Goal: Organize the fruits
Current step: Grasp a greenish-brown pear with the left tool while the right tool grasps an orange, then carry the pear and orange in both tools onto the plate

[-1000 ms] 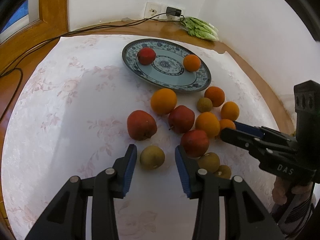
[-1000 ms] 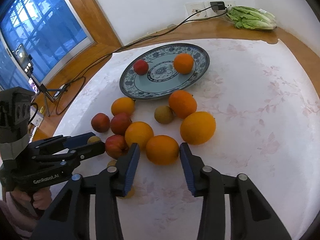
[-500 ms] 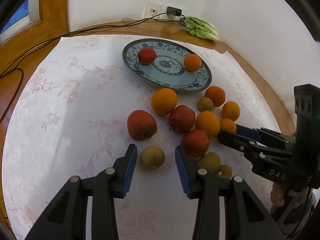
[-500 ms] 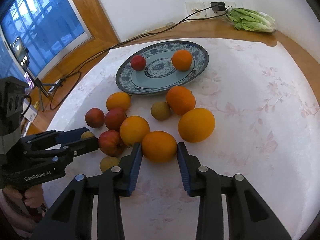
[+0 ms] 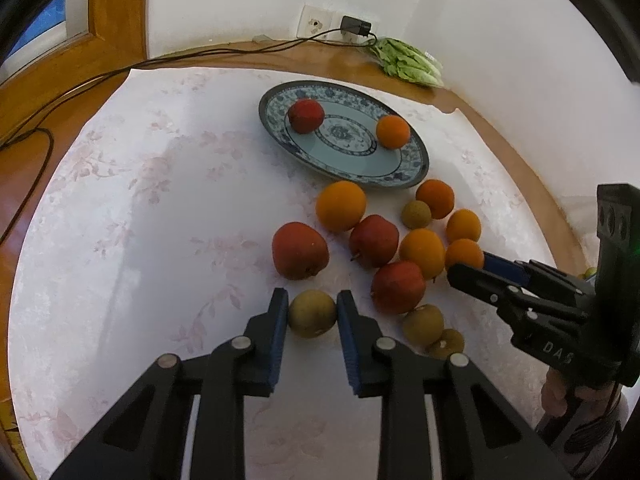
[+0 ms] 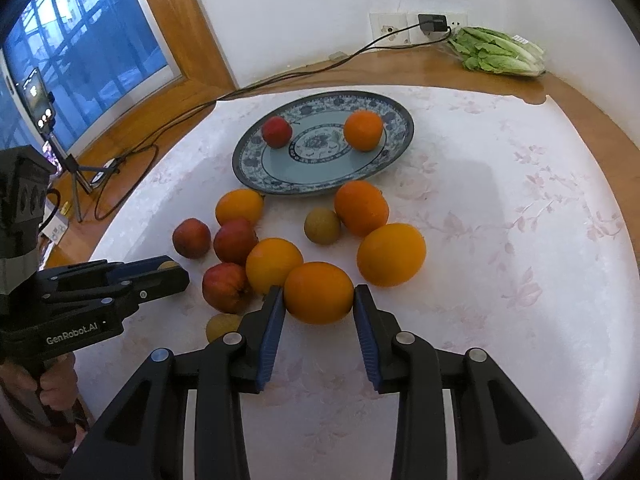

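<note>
A blue patterned plate (image 5: 412, 160) (image 6: 248, 168) holds a red apple (image 5: 306, 116) (image 6: 277, 131) and an orange (image 5: 393, 131) (image 6: 363, 130). Below it, several oranges, red apples and brown pears lie loose on the white cloth. My left gripper (image 5: 312, 311) is shut on a brown pear (image 5: 312, 313) that rests on the cloth. My right gripper (image 6: 319, 295) is shut on an orange (image 6: 319, 293) at the near edge of the pile, also on the cloth. Each gripper shows in the other's view, the right (image 5: 470, 270), the left (image 6: 176, 276).
A bag of lettuce (image 6: 500, 52) lies on the wooden ledge by the wall socket (image 6: 390, 26). A black cable (image 6: 180, 116) runs along the ledge to the left. A phone on a tripod (image 6: 40, 100) stands by the window.
Both grippers have closed in: the left jaws now touch the brown pear, the right jaws now clamp the orange. The right gripper also moved forward to the orange.
</note>
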Action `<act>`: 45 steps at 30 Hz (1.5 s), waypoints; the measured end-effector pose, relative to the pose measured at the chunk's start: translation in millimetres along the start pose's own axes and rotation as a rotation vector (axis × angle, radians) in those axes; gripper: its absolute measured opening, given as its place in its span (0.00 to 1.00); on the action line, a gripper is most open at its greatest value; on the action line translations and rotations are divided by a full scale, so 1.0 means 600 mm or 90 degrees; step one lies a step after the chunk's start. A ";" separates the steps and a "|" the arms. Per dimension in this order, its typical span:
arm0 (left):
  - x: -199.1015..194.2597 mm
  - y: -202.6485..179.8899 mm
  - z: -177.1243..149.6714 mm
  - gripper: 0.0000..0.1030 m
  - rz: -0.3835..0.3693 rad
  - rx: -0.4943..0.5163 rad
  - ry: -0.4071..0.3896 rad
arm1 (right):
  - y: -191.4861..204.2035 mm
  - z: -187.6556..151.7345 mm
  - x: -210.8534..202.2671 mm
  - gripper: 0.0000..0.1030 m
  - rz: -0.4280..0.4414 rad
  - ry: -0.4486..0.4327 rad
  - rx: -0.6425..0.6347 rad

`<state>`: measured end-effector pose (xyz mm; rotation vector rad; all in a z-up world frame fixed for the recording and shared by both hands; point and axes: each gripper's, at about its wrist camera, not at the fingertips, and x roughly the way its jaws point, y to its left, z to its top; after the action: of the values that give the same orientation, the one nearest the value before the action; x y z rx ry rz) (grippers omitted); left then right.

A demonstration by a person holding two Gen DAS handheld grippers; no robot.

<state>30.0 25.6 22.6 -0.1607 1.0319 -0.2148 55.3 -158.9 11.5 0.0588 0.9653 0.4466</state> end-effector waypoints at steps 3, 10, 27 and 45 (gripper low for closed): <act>-0.005 -0.004 0.002 0.25 0.000 0.004 -0.003 | -0.001 0.002 -0.006 0.35 0.004 -0.007 0.002; -0.024 -0.016 0.016 0.25 -0.003 0.014 -0.014 | -0.006 0.005 -0.018 0.35 0.028 -0.016 0.011; -0.042 -0.049 0.083 0.25 -0.010 0.042 -0.054 | -0.005 0.038 -0.046 0.35 0.044 -0.041 -0.014; -0.004 -0.052 0.157 0.25 -0.001 0.036 -0.065 | -0.009 0.092 -0.045 0.35 0.033 -0.069 -0.030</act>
<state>107.3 -1.1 79.2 -0.1195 0.9238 -0.2354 88.5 -166.3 63.4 0.0647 0.8486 0.5090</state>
